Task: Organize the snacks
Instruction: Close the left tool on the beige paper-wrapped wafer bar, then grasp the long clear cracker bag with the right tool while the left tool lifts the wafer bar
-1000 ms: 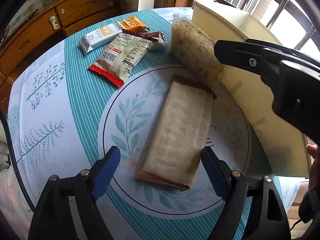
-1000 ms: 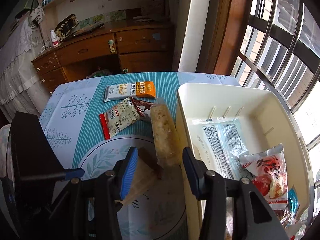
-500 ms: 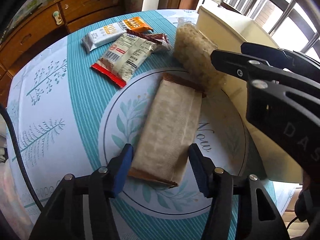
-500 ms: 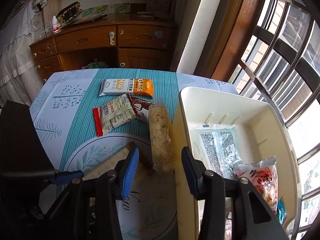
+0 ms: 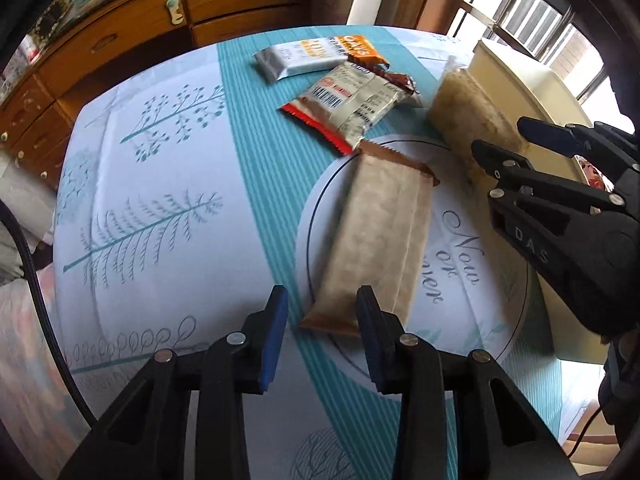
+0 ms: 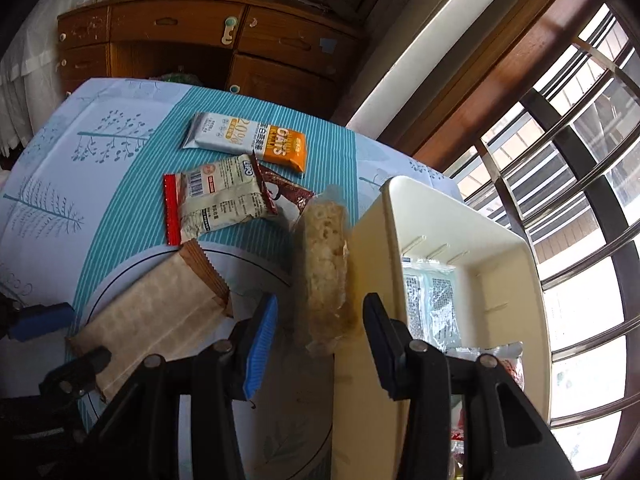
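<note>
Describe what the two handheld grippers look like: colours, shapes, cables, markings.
Both are black plastic. The left gripper and right gripper each have two angular fingers lined with ribbed blue pads and joined by round silver rivets. Seen from the left camera, the right gripper's body carries raised letters "DAS". A thin black cable runs along the left edge of that view. No sleeves are visible.

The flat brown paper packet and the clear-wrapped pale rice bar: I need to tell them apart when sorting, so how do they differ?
The flat brown paper packet is opaque and wide; the clear-wrapped pale rice bar is see-through, narrower and chunkier. The packet lies on the cloth's round print; the bar sits beside the cream plastic bin. Both lie outside the bin, ungripped.
</note>
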{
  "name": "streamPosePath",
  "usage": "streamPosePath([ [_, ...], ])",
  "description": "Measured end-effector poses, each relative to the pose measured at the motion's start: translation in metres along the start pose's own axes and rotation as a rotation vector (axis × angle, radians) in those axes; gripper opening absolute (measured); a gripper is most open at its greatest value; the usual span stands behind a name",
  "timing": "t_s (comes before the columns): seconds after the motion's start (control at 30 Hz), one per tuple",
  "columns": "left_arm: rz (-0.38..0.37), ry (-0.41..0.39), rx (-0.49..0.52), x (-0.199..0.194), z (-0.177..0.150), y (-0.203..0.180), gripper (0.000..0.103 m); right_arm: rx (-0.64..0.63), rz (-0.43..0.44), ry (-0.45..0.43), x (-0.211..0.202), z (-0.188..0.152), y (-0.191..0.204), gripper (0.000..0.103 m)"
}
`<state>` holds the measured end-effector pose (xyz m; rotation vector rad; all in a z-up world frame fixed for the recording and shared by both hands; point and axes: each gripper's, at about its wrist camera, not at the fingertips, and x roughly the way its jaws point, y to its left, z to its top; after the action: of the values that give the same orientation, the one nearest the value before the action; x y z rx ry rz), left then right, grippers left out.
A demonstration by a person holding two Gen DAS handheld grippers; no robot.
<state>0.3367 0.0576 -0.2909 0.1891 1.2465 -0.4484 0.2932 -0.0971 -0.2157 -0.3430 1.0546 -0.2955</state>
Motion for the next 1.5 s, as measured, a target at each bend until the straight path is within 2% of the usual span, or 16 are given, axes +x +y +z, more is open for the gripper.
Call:
streamPosePath([
  [0.1,-0.021,-0.001,-0.029,-0.003,-0.009,0.009,0.034,-0.02,-0.039,0.028,0.007,0.0,0.004,0.044],
  [0.17,-0.039,-0.008,-0.036,-0.007,-0.013,0.011,0.038,-0.03,-0.047,0.029,0.008,0.0,0.005,0.044],
  [0.23,-0.048,-0.014,-0.025,-0.009,-0.018,0.01,0.047,-0.053,-0.065,0.032,0.009,-0.001,0.009,0.044],
  [0.3,-0.048,-0.021,-0.005,-0.011,-0.02,0.002,0.049,-0.077,-0.076,0.034,0.012,-0.001,0.011,0.044],
  [0.33,-0.047,-0.023,0.002,-0.011,-0.019,-0.001,0.053,-0.083,-0.073,0.034,0.013,-0.001,0.011,0.044],
  [0.37,-0.048,-0.024,0.009,-0.01,-0.018,-0.005,0.057,-0.085,-0.066,0.032,0.013,0.0,0.011,0.043],
  [0.43,-0.049,-0.029,0.025,-0.008,-0.017,-0.012,0.063,-0.08,-0.071,0.03,0.014,0.001,0.008,0.033],
  [0.63,-0.012,-0.046,0.095,0.002,-0.008,-0.038,0.065,-0.078,-0.032,0.025,0.016,0.003,0.0,0.032],
  [0.8,0.0,-0.061,0.093,0.007,-0.002,-0.045,0.065,-0.061,0.027,0.022,0.014,0.003,-0.005,0.031],
  [1.1,-0.042,-0.124,0.102,0.009,0.004,-0.048,0.065,-0.069,0.07,0.021,0.013,0.004,-0.008,0.03],
  [1.23,-0.11,-0.158,0.08,0.0,0.002,-0.041,0.065,-0.061,0.107,0.015,0.012,0.003,-0.011,0.03],
  [1.33,-0.134,-0.166,0.079,-0.005,0.001,-0.039,0.065,-0.063,0.123,0.011,0.012,0.002,-0.013,0.03],
  [1.5,-0.09,-0.142,0.068,-0.004,-0.001,-0.036,0.065,-0.021,0.194,0.014,0.01,0.001,-0.021,0.03],
])
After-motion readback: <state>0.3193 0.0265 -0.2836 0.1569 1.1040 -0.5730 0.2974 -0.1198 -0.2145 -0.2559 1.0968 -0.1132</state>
